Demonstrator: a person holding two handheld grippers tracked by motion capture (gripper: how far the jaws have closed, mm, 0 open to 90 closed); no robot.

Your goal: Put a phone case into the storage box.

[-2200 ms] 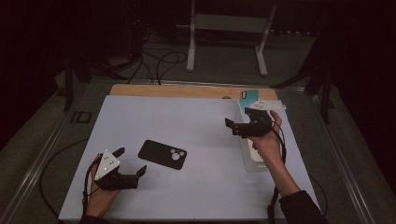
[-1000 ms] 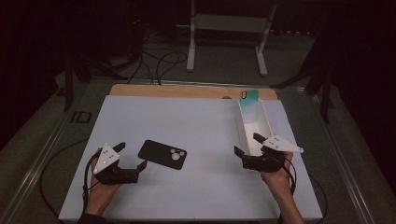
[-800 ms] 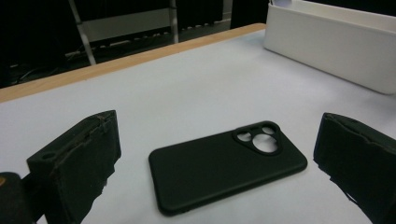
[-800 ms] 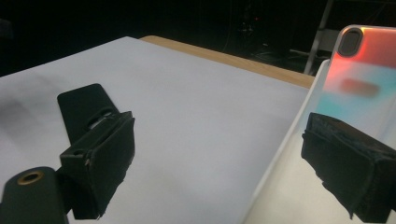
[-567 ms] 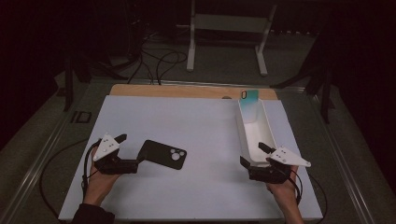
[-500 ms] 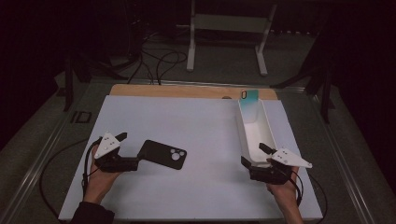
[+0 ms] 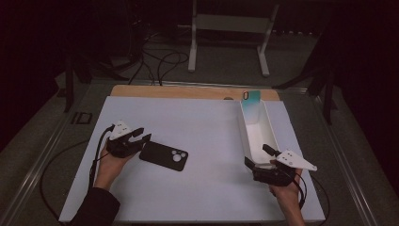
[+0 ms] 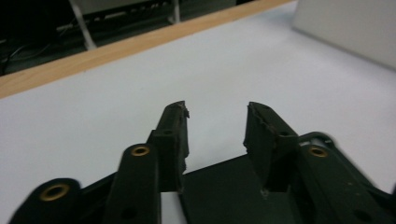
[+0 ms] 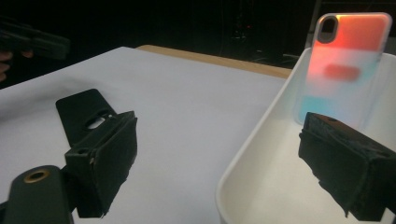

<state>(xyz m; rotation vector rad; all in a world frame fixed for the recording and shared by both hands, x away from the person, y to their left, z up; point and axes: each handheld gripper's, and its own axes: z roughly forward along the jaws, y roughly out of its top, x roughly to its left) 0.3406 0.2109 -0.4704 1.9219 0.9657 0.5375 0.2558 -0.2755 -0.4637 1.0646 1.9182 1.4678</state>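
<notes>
A black phone case (image 7: 163, 155) lies flat on the white table mat, camera cut-out to the right. My left gripper (image 7: 144, 136) is at its left end, open; in the left gripper view the black phone case (image 8: 224, 186) lies low between the open jaws of the left gripper (image 8: 217, 114). A long white tray (image 7: 244, 136) stands at the right, with a translucent coloured phone case (image 7: 251, 100) leaning upright at its far end. My right gripper (image 7: 255, 154) is open at the tray's near end; the right gripper (image 9: 224, 158) straddles the tray rim (image 9: 252, 154).
The white mat (image 7: 197, 122) covers a wooden table (image 7: 188, 92). Cables trail from both grippers over the table's sides. In the right gripper view the coloured case (image 9: 348, 60) faces me, and the black case (image 9: 84, 112) lies at the left.
The right gripper has come down from the tray's middle to its near end, toward the person. The left gripper has moved forward and right to the black case's end.
</notes>
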